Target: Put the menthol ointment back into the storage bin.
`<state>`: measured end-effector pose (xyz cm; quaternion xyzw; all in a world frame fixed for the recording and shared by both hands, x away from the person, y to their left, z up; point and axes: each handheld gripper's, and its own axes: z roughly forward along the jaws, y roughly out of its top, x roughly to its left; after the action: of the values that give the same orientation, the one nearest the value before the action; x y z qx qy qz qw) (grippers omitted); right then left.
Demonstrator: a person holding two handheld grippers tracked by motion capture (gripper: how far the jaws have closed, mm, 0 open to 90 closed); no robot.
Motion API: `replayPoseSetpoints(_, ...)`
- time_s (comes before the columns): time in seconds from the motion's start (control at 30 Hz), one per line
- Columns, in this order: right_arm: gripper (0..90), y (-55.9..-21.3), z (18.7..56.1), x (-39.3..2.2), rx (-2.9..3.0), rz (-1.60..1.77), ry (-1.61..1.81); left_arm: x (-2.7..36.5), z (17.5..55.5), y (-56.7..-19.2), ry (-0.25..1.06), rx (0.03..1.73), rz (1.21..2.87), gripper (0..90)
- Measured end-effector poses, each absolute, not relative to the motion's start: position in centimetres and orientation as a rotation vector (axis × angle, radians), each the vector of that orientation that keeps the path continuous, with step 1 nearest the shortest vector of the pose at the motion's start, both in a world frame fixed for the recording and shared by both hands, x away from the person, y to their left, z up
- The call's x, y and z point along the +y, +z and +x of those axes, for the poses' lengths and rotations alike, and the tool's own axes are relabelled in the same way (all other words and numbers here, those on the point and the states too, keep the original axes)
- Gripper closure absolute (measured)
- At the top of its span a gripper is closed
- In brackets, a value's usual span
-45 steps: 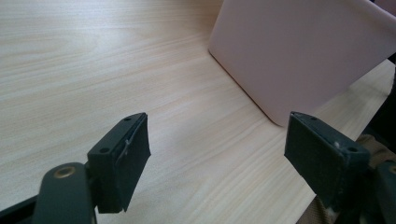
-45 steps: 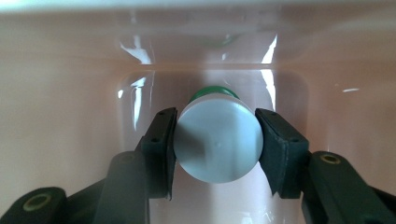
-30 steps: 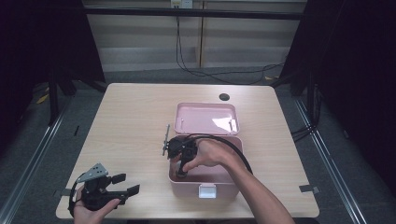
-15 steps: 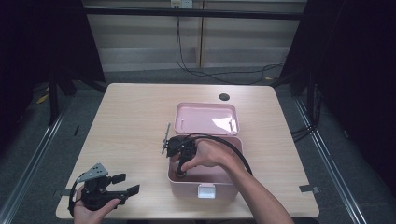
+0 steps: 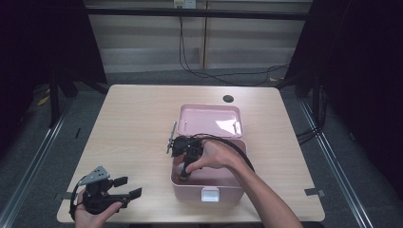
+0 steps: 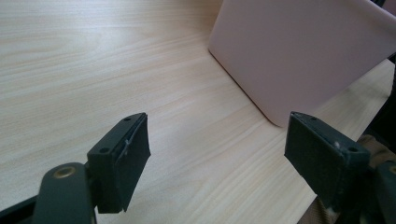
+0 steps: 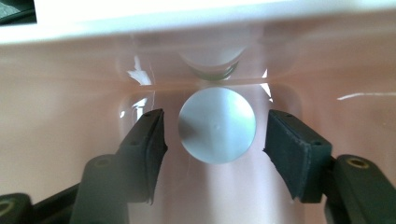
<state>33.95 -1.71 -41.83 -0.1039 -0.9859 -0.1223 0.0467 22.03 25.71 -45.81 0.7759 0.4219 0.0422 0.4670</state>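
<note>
A round silvery object [image 7: 217, 124], flat-topped like a lid or cap, sits on the floor of the open pink box [image 5: 233, 178], close to one inner wall, where its reflection shows on the glossy plastic. What it belongs to cannot be told. The right gripper [image 7: 215, 140] points down into the box with its jaws spread on either side of the round object, a clear gap on each side, not touching it. In the high view the right gripper [image 5: 184, 175] reaches into the near left part of the box, held by the right hand [image 5: 214, 154]. The box stands near the middle of the wooden table [image 5: 133, 118], its lid [image 5: 209, 120] folded back on the far side and a white latch [image 5: 210, 194] on its near wall.

The left gripper [image 5: 128, 187] rests at the near left corner of the table, held in the left hand [image 5: 92, 211], well apart from the box. Its jaws stand wide apart and empty over bare wood.
</note>
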Motion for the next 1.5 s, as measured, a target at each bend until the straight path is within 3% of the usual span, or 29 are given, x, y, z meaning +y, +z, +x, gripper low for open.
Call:
replayPoseSetpoints(0.53, 28.7, -39.9, 33.5, -5.4, -3.022, -0.44, -0.524, 25.6, 21.7, -45.7, 0.15, 1.009, 1.906, 29.2)
replayPoseSetpoints(1.5, 32.5, -38.0, 30.6, -14.5, -2.954, -0.786, -0.931, 25.8, 21.8, -45.7, 0.134, 1.01, 1.904, 29.7)
